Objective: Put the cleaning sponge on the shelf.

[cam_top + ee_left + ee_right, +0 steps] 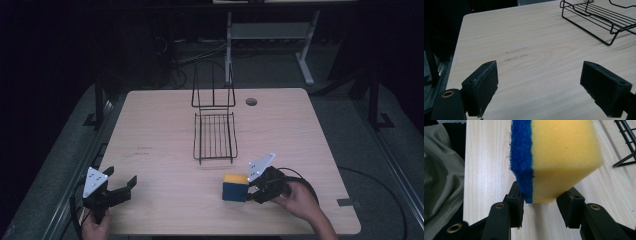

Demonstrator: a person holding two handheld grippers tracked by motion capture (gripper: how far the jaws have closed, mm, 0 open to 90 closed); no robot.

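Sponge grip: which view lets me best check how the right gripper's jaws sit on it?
The right gripper view. There the sponge looms close, its blue scrub layer and yellow foam pinched at the near end between both jaws. The high view shows the sponge small on the table at the right gripper, with the contact unclear.
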